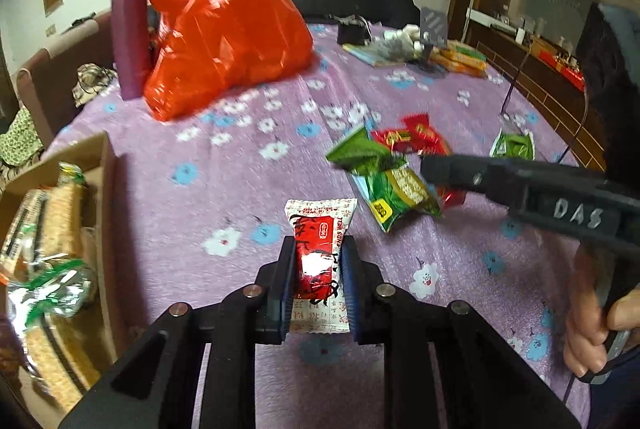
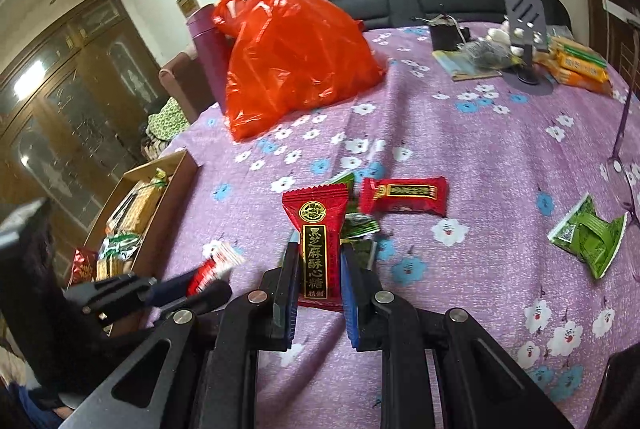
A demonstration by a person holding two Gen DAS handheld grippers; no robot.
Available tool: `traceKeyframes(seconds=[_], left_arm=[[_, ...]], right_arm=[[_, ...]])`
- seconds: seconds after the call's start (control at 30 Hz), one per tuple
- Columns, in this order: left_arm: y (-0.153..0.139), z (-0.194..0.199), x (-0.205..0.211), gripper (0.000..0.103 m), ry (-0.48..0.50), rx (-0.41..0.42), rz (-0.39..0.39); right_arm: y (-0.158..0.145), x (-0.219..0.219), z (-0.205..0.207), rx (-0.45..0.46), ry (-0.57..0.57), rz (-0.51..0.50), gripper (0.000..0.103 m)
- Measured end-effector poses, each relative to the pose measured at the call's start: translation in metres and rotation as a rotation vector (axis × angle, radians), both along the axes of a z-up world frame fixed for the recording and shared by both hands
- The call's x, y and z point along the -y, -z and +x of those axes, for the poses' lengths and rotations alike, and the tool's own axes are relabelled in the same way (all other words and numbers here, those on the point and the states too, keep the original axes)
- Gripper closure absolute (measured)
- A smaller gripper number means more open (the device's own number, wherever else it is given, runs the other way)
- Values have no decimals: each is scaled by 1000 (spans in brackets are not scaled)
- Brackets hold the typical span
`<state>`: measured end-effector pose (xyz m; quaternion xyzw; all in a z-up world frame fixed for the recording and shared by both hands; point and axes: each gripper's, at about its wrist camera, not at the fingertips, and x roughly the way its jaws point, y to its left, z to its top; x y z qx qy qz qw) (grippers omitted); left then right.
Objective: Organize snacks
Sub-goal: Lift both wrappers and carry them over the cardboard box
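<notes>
Left wrist view, item one: left gripper (image 1: 318, 269), jaws clamped on a white-and-red candy packet (image 1: 318, 229) that stands upright between the blue pads, its top edge at 12 o'clock from the fingers. Item two: cardboard box (image 1: 108, 197) at 9 o'clock, holding cracker packs (image 1: 52, 225) in clear wrap. Item three: red plastic bag (image 1: 224, 41) at 11 o'clock, with a purple cylinder (image 1: 130, 33) touching its left side. Item four: loose heap of green snack packets (image 1: 384, 185) and red ones (image 1: 416, 137) on the purple floral cloth (image 1: 240, 181) at 1 o'clock. Item five: one more green packet (image 1: 514, 145) lying apart at 2 o'clock. Item six: right gripper (image 1: 428, 169) entering from 3 o'clock, a hand (image 1: 592, 325) on its handle.

Right wrist view, item one: right gripper (image 2: 320, 277), jaws pinching a red candy packet (image 2: 316, 241) with gold characters, held upright. Item two: second red packet (image 2: 404, 195) lying flat at 1 o'clock on the cloth. Item three: green packet (image 2: 588, 237) at 3 o'clock, well apart. Item four: the box (image 2: 180, 169) at 9 o'clock. Item five: left gripper (image 2: 192, 285) at 8 o'clock, its white-and-red packet blurred.
</notes>
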<state>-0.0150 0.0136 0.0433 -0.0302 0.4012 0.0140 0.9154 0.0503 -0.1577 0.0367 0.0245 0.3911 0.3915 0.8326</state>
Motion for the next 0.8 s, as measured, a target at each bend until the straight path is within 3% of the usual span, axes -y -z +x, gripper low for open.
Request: traceKeyframes(seconds=[0.2,0.43,0.8], left_arm=[[-20,-20,-15,83,-19,50,-16],[-39,-49,-48,83,-68,100,-36],[-40,-99,-131,82,-225,119,-50]], right_arm=[[-6,-9,-11,9,-54,30,83],[-11,-28,-32,-98,-135,119,82],[-30,-106,-101,-86,-299,76,82]])
